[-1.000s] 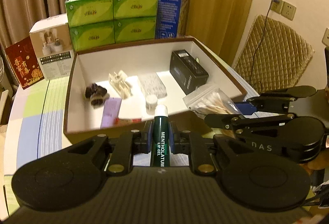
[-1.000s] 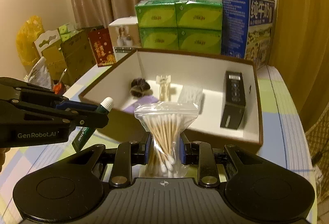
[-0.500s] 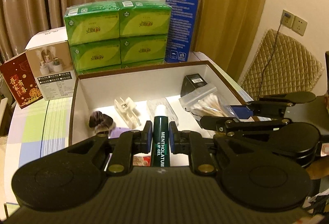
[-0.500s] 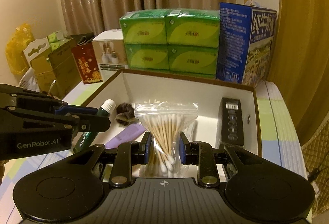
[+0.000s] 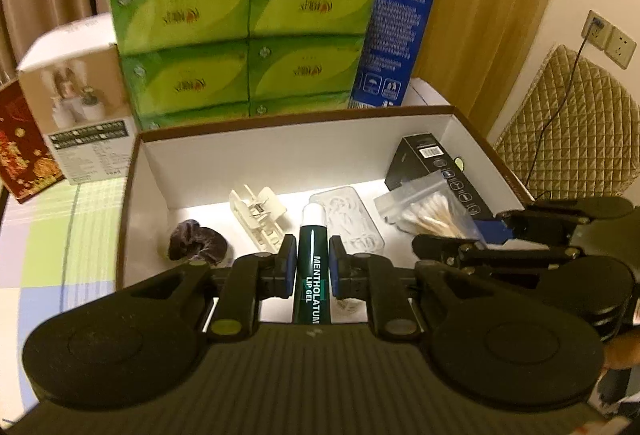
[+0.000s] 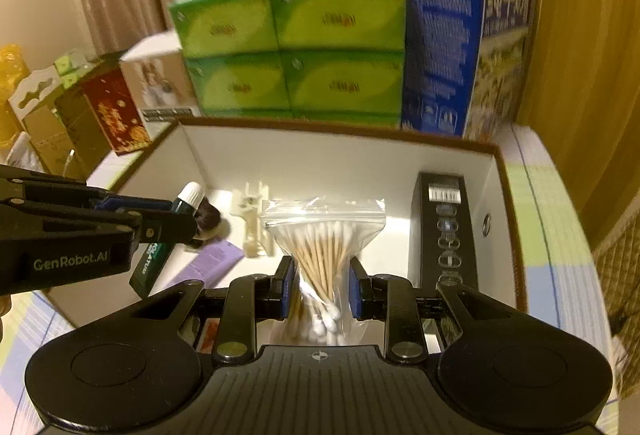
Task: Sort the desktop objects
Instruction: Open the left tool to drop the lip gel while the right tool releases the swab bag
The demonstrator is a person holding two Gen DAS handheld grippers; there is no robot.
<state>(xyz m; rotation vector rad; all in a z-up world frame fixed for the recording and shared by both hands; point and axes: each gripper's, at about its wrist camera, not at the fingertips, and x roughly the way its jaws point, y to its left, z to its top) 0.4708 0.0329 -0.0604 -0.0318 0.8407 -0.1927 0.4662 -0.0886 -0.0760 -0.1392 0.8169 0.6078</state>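
Note:
My left gripper is shut on a dark green lip gel tube with a white cap and holds it over the open white box. My right gripper is shut on a clear zip bag of cotton swabs and holds it over the box's right half, to the right of the left gripper. In the box lie a dark hair tie, a cream clip, a clear plastic case, a black carton and a purple card.
Green tissue packs, a blue carton, a white product box and a red packet stand behind the box. A quilted chair and wall sockets are at the right. The cloth is checked.
Both grippers have moved forward over the box with their loads and now hang lower inside its rim. The box's contents have not moved.

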